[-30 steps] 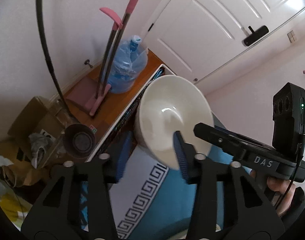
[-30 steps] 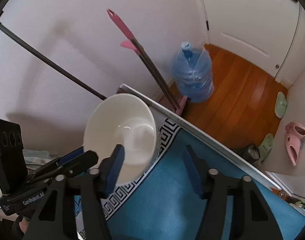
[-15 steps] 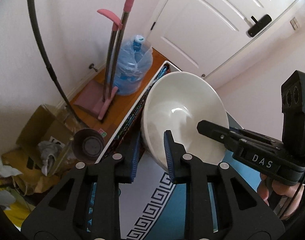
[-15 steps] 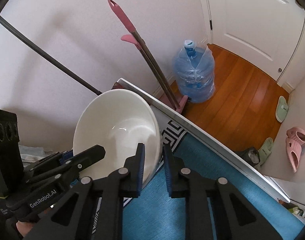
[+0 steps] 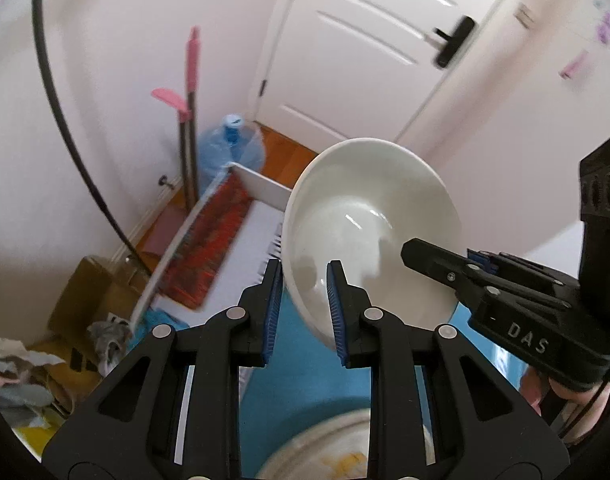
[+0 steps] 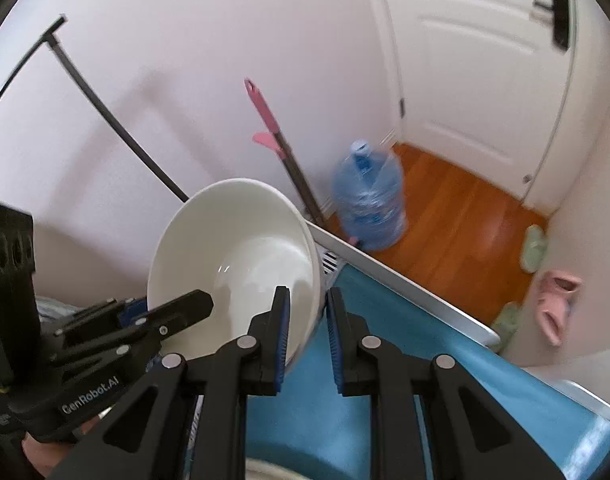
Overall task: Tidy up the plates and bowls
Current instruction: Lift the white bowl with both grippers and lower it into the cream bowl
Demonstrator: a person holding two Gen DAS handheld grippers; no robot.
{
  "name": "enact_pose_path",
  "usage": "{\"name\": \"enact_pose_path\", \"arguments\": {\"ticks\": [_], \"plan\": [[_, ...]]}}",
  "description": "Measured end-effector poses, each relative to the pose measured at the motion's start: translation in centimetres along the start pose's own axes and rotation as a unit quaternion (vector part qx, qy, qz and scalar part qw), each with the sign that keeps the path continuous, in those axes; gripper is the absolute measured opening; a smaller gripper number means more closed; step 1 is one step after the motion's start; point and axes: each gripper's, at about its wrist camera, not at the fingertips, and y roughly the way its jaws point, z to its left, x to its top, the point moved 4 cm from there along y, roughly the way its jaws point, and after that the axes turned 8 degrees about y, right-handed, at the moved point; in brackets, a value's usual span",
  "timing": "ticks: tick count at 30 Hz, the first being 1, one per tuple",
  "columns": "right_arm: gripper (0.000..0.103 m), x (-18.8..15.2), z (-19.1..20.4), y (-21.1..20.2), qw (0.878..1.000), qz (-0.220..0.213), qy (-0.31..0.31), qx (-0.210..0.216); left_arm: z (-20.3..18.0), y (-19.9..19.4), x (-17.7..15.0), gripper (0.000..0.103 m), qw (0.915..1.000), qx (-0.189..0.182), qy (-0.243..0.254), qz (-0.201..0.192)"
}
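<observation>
white bowl (image 5: 369,224) mid-frame, tilted, lifted over blue mat (image 5: 305,376); left gripper (image 5: 303,312) and right gripper (image 6: 307,338) both pinching opposite rim edges; soiled plate (image 5: 337,452) bottom centre, beneath

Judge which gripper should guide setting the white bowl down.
Neither clearly: left gripper and right gripper each clamp opposite rims of the white bowl, held tilted above the blue mat. Lower together.
</observation>
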Motion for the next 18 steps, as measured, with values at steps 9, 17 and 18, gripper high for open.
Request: {"name": "enact_pose_path", "arguments": {"ticks": [9, 17, 18], "plan": [[0.017, -8.7, -6.0, -12.4, 0.997, -0.036, 0.063, -0.037, -13.1, -5.3, -5.7, 0.02, 0.9964, -0.044, 0.07, 0.018], [0.017, -17.3, -12.5, -21.0, 0.988, -0.053, 0.115, -0.086, -24.5, -6.7, -12.3, 0.02, 0.988, -0.085, 0.121, 0.045], [0.017, -18.3, -13.4, -21.8, 0.987, -0.053, 0.121, -0.092, -25.6, -6.7, -13.0, 0.02, 0.9866, -0.089, 0.128, 0.048]]}}
